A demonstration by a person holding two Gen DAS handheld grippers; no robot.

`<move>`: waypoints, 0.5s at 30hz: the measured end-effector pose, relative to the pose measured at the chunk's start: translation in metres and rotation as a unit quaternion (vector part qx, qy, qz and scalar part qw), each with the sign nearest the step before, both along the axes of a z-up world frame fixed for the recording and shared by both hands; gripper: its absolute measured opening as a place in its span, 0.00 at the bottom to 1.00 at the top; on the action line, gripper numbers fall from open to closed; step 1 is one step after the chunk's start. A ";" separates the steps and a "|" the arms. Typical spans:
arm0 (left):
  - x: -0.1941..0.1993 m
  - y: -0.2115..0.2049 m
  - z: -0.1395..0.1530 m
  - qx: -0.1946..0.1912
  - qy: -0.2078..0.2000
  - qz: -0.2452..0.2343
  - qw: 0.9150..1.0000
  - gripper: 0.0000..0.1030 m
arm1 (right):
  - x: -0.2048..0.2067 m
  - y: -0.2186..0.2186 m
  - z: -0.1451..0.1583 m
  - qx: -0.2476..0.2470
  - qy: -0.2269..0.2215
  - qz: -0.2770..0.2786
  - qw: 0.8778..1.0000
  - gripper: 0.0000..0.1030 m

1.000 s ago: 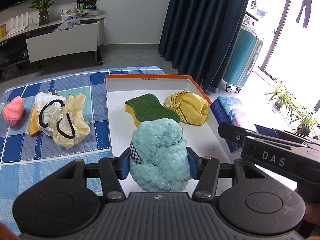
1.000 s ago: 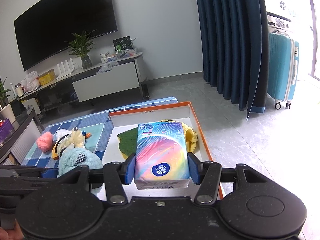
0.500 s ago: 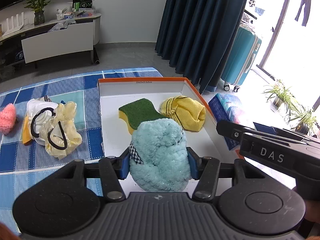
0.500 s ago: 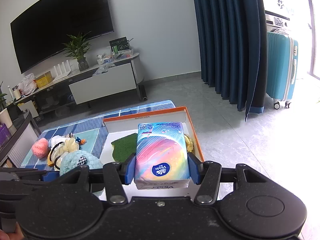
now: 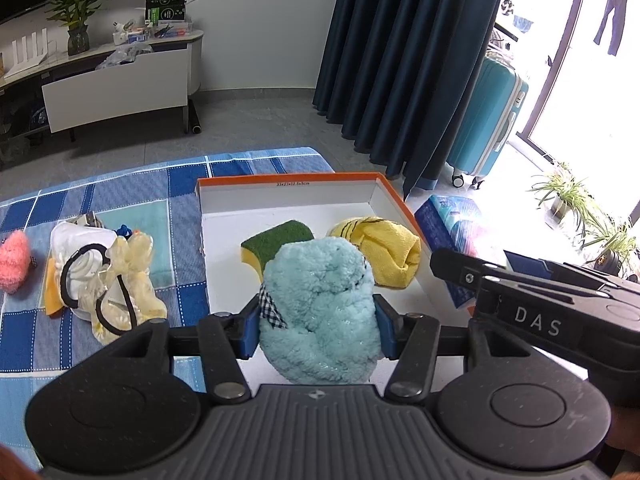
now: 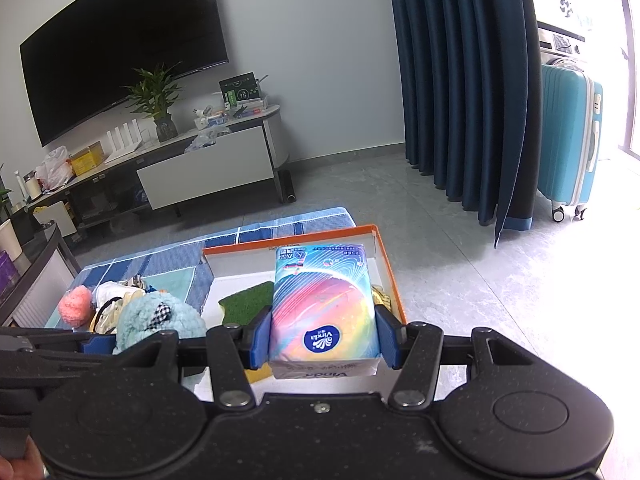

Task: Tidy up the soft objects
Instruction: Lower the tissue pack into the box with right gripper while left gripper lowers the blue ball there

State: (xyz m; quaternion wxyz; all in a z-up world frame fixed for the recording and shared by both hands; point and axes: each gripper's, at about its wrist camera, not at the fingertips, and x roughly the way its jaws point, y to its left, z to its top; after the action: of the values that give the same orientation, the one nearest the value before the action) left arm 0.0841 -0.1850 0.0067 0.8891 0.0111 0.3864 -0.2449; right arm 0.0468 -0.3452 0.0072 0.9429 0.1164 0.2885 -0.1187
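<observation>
while both loads hang over the box, you are mid-carry.
left gripper clamps the blue plush, right gripper the tissue pack; next, lower each onto bare floor.

Dark television, potted plant, navy curtains, teal suitcase.

A blue checked cloth covers the bench. On it lie an orange-rimmed box, a pink fluffy ball, and a heap of masks and gloves.
</observation>
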 end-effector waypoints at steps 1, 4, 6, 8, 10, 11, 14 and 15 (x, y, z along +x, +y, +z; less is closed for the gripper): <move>0.001 0.000 0.000 0.000 0.000 0.000 1.000 0.54 | 0.002 -0.001 0.000 0.000 0.000 0.000 1.000 0.62; 0.005 -0.001 0.001 0.000 0.000 0.000 1.000 0.54 | 0.007 -0.003 0.001 -0.001 0.002 -0.001 1.000 0.62; 0.008 -0.001 0.000 -0.001 0.000 0.000 1.000 0.54 | 0.010 -0.003 -0.001 -0.001 0.004 -0.001 1.000 0.62; 0.012 -0.001 0.000 -0.001 0.002 0.001 1.000 0.54 | 0.013 -0.004 -0.002 0.000 0.006 0.000 1.000 0.62; 0.016 -0.001 -0.001 -0.002 0.003 0.003 1.000 0.54 | 0.016 -0.005 -0.003 0.001 0.008 0.000 1.000 0.62; 0.018 -0.001 -0.001 -0.003 0.004 0.003 1.000 0.54 | 0.017 -0.005 -0.004 0.000 0.009 -0.001 1.000 0.62; 0.023 -0.003 0.000 -0.002 0.004 0.003 1.000 0.54 | 0.023 -0.007 -0.004 -0.001 0.010 0.000 1.000 0.62; 0.024 -0.003 0.000 -0.002 0.004 0.002 1.000 0.54 | 0.025 -0.008 -0.004 -0.001 0.011 -0.001 1.000 0.62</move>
State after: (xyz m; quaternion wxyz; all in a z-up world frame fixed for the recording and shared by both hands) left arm 0.1085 -0.1880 0.0065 0.8880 0.0075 0.3897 -0.2438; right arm 0.0722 -0.3536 0.0029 0.9398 0.1148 0.2983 -0.1212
